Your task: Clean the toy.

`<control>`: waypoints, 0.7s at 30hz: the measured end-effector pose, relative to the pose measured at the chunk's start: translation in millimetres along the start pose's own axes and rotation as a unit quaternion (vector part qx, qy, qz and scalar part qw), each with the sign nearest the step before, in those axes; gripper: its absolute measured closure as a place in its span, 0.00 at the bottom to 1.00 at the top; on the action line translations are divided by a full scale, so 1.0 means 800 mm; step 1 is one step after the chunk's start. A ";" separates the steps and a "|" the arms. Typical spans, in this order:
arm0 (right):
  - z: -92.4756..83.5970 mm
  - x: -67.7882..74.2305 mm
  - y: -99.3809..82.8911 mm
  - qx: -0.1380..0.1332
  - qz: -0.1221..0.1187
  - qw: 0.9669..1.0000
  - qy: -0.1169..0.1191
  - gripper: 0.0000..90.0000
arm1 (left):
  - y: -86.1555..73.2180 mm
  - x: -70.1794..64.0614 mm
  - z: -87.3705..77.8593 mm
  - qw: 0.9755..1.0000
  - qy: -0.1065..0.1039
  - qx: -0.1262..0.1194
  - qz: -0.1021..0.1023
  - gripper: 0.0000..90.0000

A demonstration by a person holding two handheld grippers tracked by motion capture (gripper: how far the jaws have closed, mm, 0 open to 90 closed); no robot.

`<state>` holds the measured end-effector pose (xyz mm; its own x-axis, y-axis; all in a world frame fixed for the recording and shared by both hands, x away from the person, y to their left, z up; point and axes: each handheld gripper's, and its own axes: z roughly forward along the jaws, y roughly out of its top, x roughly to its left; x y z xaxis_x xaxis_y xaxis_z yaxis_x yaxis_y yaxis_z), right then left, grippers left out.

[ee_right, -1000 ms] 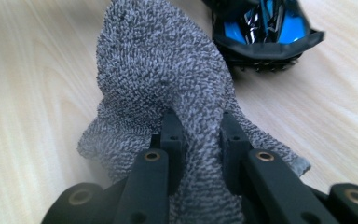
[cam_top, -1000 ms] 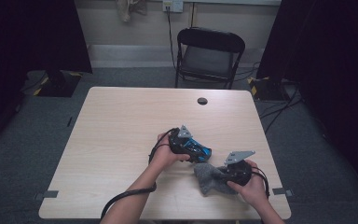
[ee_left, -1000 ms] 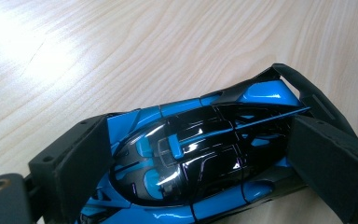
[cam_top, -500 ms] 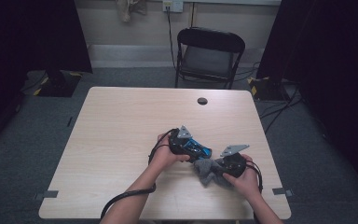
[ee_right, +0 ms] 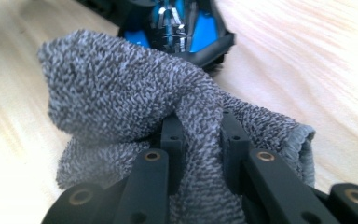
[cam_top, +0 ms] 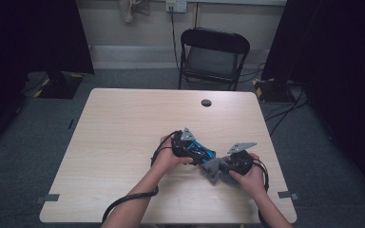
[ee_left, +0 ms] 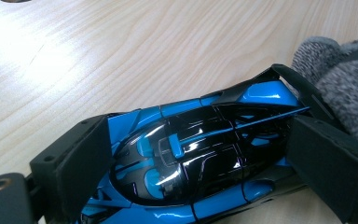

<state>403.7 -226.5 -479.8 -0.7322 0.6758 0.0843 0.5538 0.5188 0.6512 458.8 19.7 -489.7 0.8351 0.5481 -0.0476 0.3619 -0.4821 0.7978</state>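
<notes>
Left tool (ee_left: pixel 186 154) clamps the blue toy car (ee_left: pixel 200 154); right tool (ee_right: pixel 200 140) pinches the grey cloth (ee_right: pixel 121 93) against the car's rear, near the desk (cam_top: pixel 123 123) front edge.

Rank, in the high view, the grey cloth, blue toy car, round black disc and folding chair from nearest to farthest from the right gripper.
1. grey cloth, pinched in the right gripper.
2. blue toy car, just left of it.
3. round black disc, near the table's far edge.
4. folding chair, beyond the table.

Dim room, glare on the table (ee_left: pixel 42 60), blurred close foreground.
</notes>
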 end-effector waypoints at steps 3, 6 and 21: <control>0.001 -0.006 0.003 0.002 0.005 1.000 -0.002 0.85 | -0.001 0.000 0.000 1.000 0.000 -0.004 -0.001 0.08; 0.002 -0.011 0.006 0.006 0.003 1.000 -0.012 0.85 | -0.002 0.000 0.000 1.000 0.000 -0.005 -0.003 0.07; 0.014 -0.044 0.027 0.010 0.035 0.998 -0.042 0.85 | -0.001 0.002 -0.001 1.000 0.001 -0.001 -0.002 0.07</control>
<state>445.4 -233.2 -477.1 -0.6567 0.7513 0.0655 0.6109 0.4791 0.6303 459.5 21.2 -490.0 0.8325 0.5518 -0.0496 0.3644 -0.4778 0.7993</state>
